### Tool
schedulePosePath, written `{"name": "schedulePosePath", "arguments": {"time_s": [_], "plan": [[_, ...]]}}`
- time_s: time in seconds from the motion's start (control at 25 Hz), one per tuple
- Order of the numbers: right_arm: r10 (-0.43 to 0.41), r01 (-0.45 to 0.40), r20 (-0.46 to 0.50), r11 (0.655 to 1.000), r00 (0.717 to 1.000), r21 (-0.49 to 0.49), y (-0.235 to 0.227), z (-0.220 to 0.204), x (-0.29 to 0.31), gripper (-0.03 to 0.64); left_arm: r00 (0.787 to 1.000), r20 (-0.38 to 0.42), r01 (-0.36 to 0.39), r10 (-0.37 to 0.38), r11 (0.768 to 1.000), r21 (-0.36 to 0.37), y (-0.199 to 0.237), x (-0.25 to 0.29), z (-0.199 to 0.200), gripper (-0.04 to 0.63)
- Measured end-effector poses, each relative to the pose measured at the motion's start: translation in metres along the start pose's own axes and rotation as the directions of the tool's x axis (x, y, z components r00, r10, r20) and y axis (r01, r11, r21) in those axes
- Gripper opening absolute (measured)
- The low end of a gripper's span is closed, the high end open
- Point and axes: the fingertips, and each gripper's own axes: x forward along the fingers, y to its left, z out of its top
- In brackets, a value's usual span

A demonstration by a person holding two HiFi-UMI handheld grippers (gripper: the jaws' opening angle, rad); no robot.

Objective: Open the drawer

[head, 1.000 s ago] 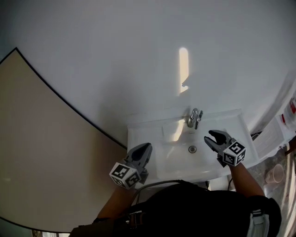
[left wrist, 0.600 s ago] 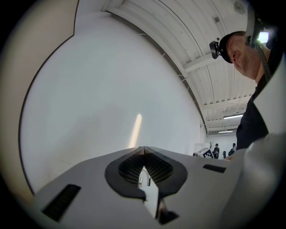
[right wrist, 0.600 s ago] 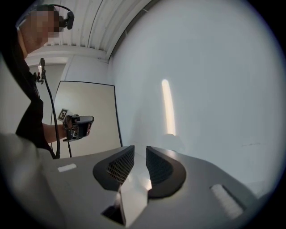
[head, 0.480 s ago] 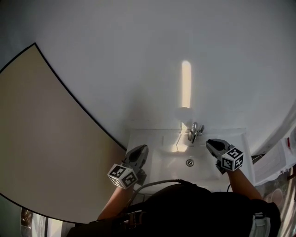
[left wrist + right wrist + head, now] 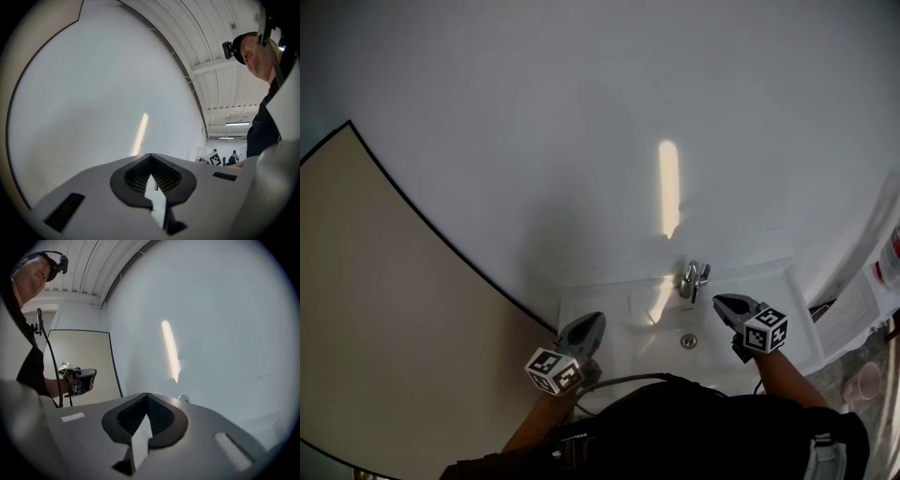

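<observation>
No drawer shows in any view. In the head view my left gripper (image 5: 592, 320) hovers shut over the left part of a white sink (image 5: 787, 281), with nothing between its fingers. My right gripper (image 5: 719, 300) hangs over the sink's right part, just right of the chrome faucet (image 5: 692, 279). Its jaws have just been closing and now stand shut with nothing between them. The left gripper view shows the left gripper (image 5: 150, 154) closed tip to tip before a bare white wall. The right gripper view shows the right gripper (image 5: 146, 394) likewise closed and empty.
A drain (image 5: 689, 341) lies in the basin. A beige panel (image 5: 375, 309) with a dark edge covers the wall at left. A cable (image 5: 628, 379) runs along the sink's front. At the right stand a white shelf (image 5: 853, 305) and a cup (image 5: 865, 380).
The right gripper's jaws went from wide open to shut, with nothing caught. It also drifted left toward the faucet. The left gripper shifted only a little.
</observation>
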Motion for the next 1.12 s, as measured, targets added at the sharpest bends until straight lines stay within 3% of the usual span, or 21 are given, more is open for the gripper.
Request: {"name": "schedulePosePath", "arguments": {"time_s": [0.32, 1.12], "plan": [[-0.059, 0.058, -0.035, 0.997, 0.998, -0.045, -0.001, -0.003, -0.007, 0.000, 1.000, 0.002, 0.023, -0.023, 1.000, 0.009, 0.003, -0.005, 0.000, 0.000], [-0.057, 0.052, -0.058, 0.995, 0.997, -0.080, -0.001, -0.005, -0.013, -0.001, 1.000, -0.009, -0.011, 0.011, 1.000, -0.001, -0.009, -0.016, 0.001, 0.000]]}}
